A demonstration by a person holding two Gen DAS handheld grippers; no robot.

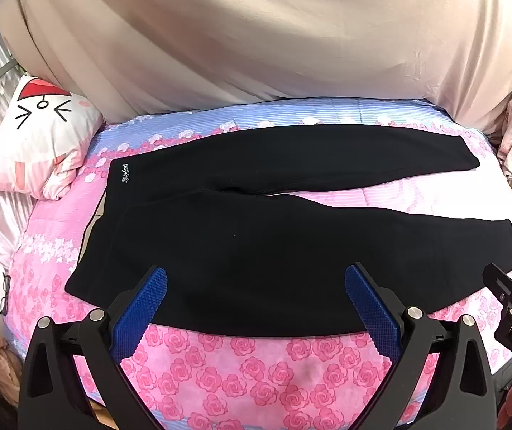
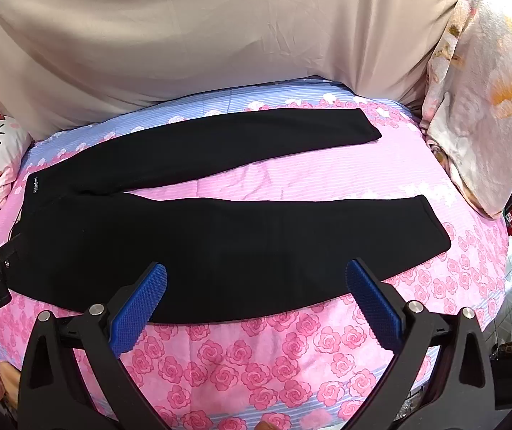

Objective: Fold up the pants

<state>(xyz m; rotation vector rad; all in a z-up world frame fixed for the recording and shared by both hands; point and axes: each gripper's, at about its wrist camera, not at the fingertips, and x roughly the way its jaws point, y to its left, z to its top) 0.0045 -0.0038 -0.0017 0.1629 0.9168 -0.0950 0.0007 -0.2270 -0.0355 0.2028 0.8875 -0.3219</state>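
From the left wrist view, your left gripper point(image 1: 256, 286) hangs fully open and empty over the pants point(image 1: 256, 243), spread flat on the rose bedspread point(image 1: 256, 376); pinching bedspread too spoils the fold. From the right wrist view, your right gripper point(image 2: 256, 283), equally wide and empty, risks uneven lifting.

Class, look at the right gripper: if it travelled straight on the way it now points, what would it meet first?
Probably the near leg of the black pants, which lies across the open right gripper; depth is uncertain, so it may be the rose-print quilt.
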